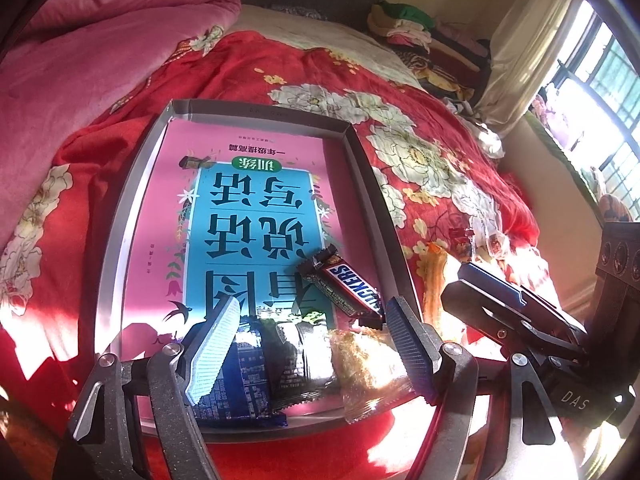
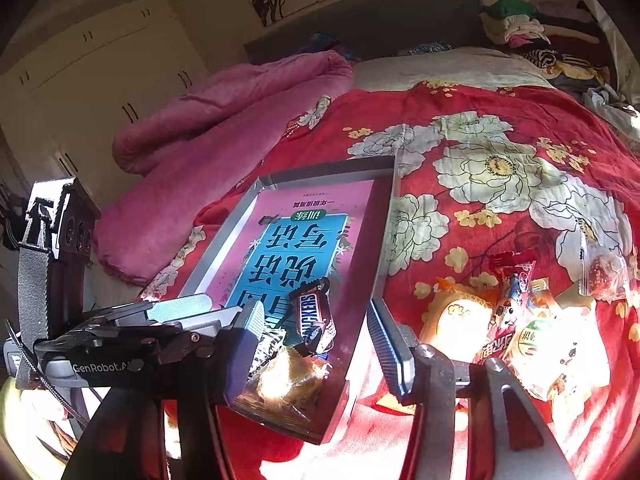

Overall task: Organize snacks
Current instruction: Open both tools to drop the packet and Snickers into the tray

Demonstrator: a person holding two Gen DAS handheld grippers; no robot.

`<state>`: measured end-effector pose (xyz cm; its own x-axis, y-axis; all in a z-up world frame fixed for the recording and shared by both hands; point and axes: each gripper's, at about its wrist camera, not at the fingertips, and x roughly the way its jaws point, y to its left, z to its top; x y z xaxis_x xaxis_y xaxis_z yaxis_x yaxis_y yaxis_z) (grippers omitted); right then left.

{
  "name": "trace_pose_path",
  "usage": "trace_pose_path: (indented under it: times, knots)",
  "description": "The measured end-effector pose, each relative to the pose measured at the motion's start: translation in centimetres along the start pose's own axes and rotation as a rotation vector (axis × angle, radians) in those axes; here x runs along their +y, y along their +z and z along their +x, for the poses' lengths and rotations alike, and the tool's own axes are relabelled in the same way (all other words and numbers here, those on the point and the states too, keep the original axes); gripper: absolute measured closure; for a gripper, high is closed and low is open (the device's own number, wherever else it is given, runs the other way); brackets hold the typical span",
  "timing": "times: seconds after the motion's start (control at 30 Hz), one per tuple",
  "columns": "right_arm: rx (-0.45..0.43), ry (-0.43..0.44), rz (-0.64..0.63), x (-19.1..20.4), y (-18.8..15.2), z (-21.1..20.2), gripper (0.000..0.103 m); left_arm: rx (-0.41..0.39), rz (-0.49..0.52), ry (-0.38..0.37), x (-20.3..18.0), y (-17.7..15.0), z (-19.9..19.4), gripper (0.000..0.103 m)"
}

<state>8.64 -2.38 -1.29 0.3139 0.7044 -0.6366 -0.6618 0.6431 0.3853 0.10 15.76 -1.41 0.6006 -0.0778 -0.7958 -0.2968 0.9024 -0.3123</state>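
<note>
A shallow grey box with a pink and blue book in it lies on the red floral bedspread. At its near end lie a Snickers bar, a dark blue packet, a black packet and a clear-wrapped golden snack. My left gripper is open, its fingers either side of these snacks, holding nothing. My right gripper is open over the box's near right corner, above the golden snack and Snickers. More snacks lie loose on the bedspread to the right.
A pink blanket is bunched at the back left of the bed. Piled clothes sit by the headboard. A window and curtain are at the right, white wardrobes at the left. The left gripper's body is close beside my right one.
</note>
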Motion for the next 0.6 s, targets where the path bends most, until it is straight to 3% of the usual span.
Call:
trace_pose_path:
  times: [0.6]
  knots:
    - [-0.077, -0.1, -0.076, 0.1, 0.0, -3.4, 0.038, -0.058, 0.042, -0.007, -0.9, 0.1, -1.2, 0.025]
